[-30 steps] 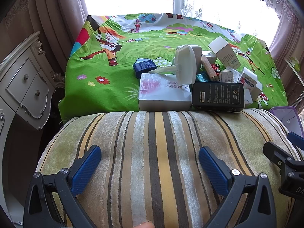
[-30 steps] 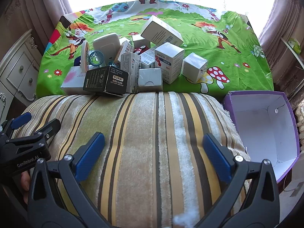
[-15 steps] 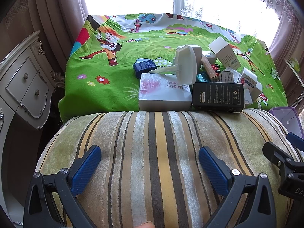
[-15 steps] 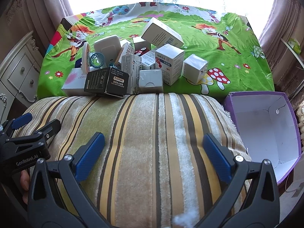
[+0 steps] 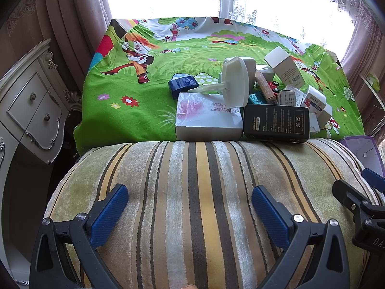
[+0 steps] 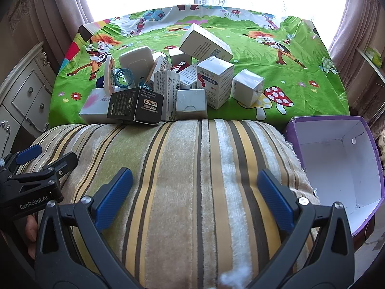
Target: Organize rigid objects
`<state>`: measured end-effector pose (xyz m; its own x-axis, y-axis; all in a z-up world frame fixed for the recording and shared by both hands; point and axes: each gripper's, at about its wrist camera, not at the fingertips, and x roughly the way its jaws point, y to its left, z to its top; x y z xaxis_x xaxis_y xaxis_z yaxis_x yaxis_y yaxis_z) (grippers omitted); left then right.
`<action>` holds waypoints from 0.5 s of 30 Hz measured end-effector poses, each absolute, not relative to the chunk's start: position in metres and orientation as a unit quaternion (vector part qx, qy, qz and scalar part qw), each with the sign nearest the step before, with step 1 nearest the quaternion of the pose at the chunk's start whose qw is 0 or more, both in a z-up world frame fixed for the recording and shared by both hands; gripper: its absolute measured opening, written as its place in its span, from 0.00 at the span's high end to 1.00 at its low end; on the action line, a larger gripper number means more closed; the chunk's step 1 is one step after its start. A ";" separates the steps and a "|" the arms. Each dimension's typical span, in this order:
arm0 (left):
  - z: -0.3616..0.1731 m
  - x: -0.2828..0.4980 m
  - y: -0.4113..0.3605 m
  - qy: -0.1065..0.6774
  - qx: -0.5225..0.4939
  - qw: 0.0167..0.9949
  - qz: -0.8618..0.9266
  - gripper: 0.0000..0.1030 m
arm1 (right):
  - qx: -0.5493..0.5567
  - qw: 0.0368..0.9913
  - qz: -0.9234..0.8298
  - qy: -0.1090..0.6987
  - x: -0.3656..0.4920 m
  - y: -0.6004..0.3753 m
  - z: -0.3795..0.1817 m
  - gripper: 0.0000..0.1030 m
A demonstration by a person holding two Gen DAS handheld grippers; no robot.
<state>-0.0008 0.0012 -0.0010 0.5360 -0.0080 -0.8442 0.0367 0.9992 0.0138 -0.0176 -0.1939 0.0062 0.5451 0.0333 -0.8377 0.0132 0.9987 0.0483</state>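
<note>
Landmark: black box (image 6: 136,107), marked DORMI, lying at the near edge of the green cloth (image 6: 288,55), just beyond the striped cushion (image 6: 192,180).

Far left of it, a pale dresser (image 5: 31,110) is standing beside the cloth. Left gripper (image 5: 190,213) is hovering over the cushion, nearer than the black box, fingers spread wide and gripping nothing. A fingertip of the person is showing beneath its body in the right view.

Just left of the black box, a flat white box (image 5: 208,120) is lying touching it. A blue case (image 5: 182,85) is sitting behind that. A white disc on a stem (image 5: 234,84) is leaning across the flat box's top.

Behind and right of the black box, small white cartons (image 6: 215,84) are crowding together in a heap, some upright, some tilted; one long carton (image 6: 205,44) is resting slanted on top. A teal ring (image 6: 124,78) is poking out behind the black box. A lone white cube (image 6: 247,88) is standing at the heap's right end.

Right gripper (image 6: 195,197) is hovering over the cushion, nearer than the heap, jaws wide apart and bare.

Far right of the black box, a purple bin (image 6: 370,139) is sitting beside the cushion, tipped toward the camera, its white inside showing nothing in it.
</note>
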 end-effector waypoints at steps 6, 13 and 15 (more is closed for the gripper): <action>-0.001 -0.001 0.001 0.481 0.015 0.876 -0.013 0.00 | 0.031 0.874 0.012 0.485 -0.016 -0.196 0.007 0.00; -0.002 -0.001 0.001 0.482 0.012 0.876 -0.014 0.00 | 0.035 0.856 0.045 0.514 -0.010 -0.201 0.009 0.00; -0.002 0.000 0.001 0.482 0.012 0.876 -0.014 0.00 | 0.036 0.855 0.050 0.515 -0.009 -0.202 0.010 0.00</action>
